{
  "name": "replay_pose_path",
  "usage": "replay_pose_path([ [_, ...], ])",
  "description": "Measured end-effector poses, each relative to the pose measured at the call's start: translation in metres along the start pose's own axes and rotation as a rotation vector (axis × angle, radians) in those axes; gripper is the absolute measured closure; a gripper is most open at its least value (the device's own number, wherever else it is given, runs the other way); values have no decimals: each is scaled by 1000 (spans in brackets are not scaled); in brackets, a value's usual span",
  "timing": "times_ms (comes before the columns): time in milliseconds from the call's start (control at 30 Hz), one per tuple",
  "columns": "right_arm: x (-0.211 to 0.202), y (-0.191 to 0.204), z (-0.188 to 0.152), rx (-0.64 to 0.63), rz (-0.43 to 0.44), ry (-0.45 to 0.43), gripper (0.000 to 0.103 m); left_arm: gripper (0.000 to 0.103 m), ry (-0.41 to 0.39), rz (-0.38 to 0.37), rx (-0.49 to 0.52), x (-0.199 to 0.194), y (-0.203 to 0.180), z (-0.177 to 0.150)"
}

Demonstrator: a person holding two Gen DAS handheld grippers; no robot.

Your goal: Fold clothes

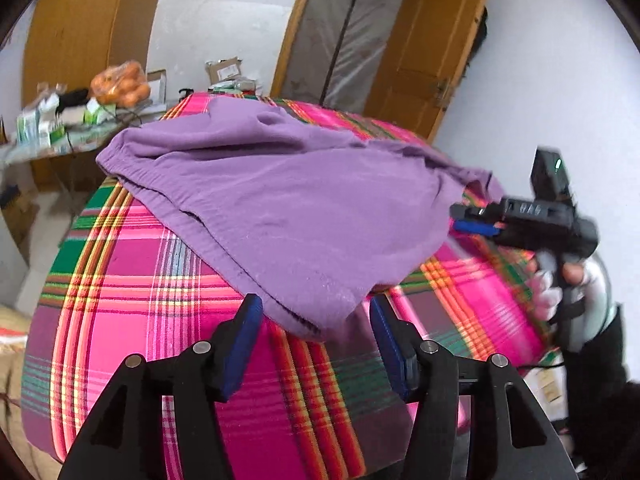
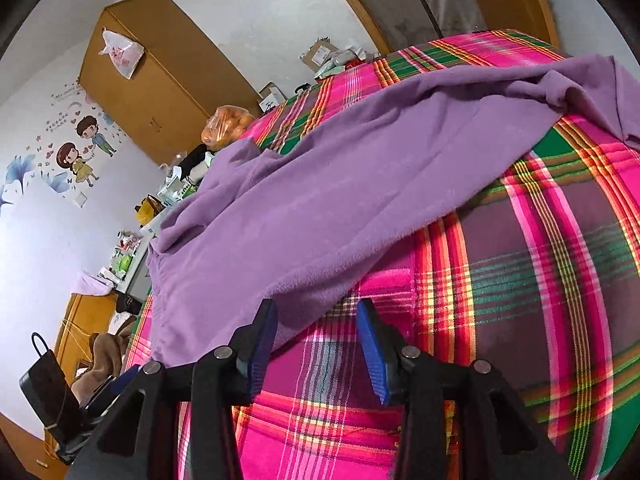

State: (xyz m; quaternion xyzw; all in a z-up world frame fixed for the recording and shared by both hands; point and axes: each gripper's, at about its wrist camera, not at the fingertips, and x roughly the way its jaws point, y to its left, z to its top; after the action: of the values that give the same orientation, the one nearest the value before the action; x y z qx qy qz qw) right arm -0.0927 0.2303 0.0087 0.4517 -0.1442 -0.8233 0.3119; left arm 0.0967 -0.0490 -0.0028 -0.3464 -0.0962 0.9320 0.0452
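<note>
Purple trousers [image 1: 272, 196] lie spread on a pink plaid bedspread [image 1: 132, 280], elastic waistband at the left. My left gripper [image 1: 316, 312] is open, its blue pads either side of the nearest trouser corner, just above the cloth. My right gripper shows in the left wrist view [image 1: 472, 220] at the trousers' right edge, held by a gloved hand. In the right wrist view the right gripper [image 2: 316, 320] is open just off the edge of the purple trousers [image 2: 340, 184], over the plaid bedspread [image 2: 540, 260]. Neither gripper holds anything.
A cluttered side table with a bag of oranges [image 1: 120, 82] and boxes stands beyond the bed at the left. A wooden wardrobe [image 2: 156, 76] and a wooden door [image 1: 424, 48] stand against the walls. A black bag [image 2: 48, 392] sits low at the left.
</note>
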Motion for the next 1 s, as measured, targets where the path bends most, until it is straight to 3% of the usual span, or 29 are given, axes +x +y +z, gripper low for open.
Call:
replay_pose_path([
  [100, 3, 0, 1, 2, 2, 4, 61, 45, 15, 79, 65, 9, -7, -4],
  [300, 4, -2, 3, 18, 11, 4, 61, 83, -27, 126, 104, 8, -14, 0],
  [433, 6, -3, 6, 31, 14, 4, 61, 95, -51, 126, 107, 8, -15, 1],
  [600, 9, 0, 9, 26, 2, 5, 63, 96, -99, 87, 47, -2, -3, 4],
  [667, 10, 2, 8, 22, 4, 16, 70, 97, -132, 72, 10, -13, 6, 6],
  [1000, -8, 42, -3, -77, 71, 7, 70, 97, -316, 190, -133, -91, 73, 17],
])
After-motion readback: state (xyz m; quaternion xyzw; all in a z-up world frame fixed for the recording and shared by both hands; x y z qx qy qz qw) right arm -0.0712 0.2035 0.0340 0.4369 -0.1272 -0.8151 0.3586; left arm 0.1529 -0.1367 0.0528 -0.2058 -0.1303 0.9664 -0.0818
